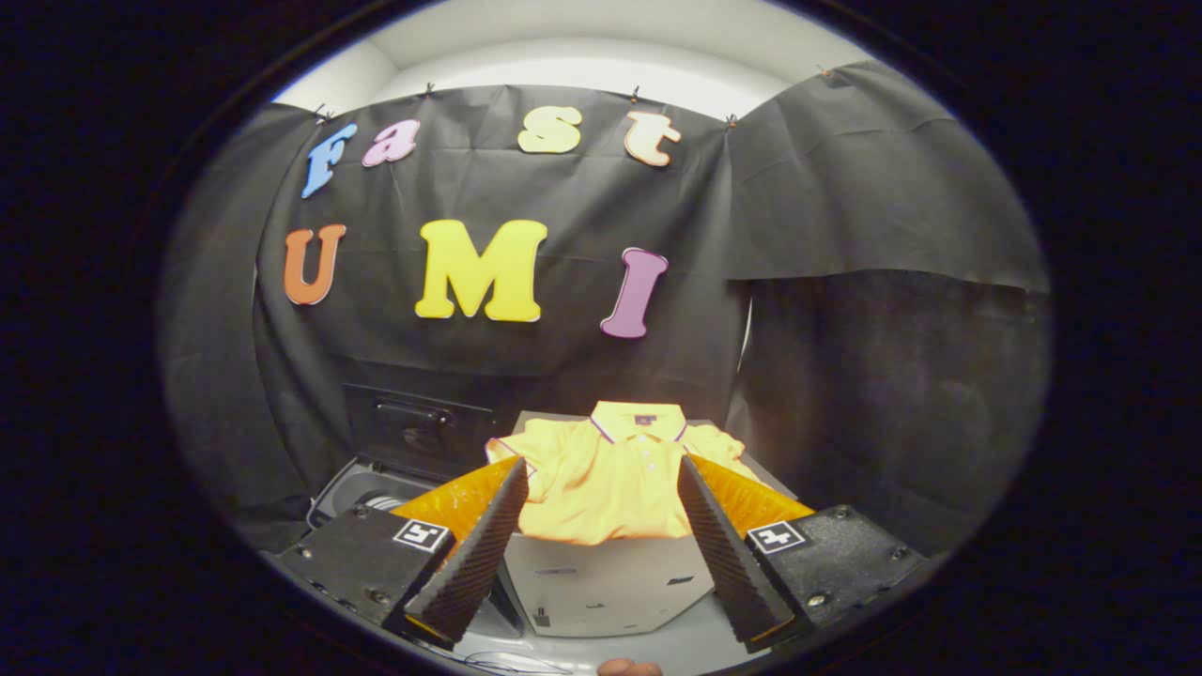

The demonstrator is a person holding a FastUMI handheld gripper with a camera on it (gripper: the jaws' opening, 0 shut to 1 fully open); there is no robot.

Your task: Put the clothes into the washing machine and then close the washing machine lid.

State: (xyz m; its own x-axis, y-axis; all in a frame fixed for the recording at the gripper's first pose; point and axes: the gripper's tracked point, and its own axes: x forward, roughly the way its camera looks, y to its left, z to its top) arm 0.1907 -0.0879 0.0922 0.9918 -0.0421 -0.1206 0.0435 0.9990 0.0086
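Gripper view: the tool (601,526) hangs with its two fingers (479,554) spread wide and nothing between the pads. Just ahead of them, framed in the gap, a yellow polo shirt (610,474) lies flat on top of a pale box (601,582), its hem drooping a little over the box's near edge. The shirt's collar points away from the tool toward the black cloth wall, so its long axis runs from hem to collar, roughly in line with the fingers; the sleeves spread out to either side. To the left of the box, lower down, sits the washing machine (362,488) with its dark lid (418,432) raised against the cloth and part of the drum opening showing behind the left finger.

The job looks to be at its very start, with the shirt not yet picked up. The next move likely calls for bringing the fingers forward over the near hem, pinching a fold of fabric, then carrying it left to the opening.
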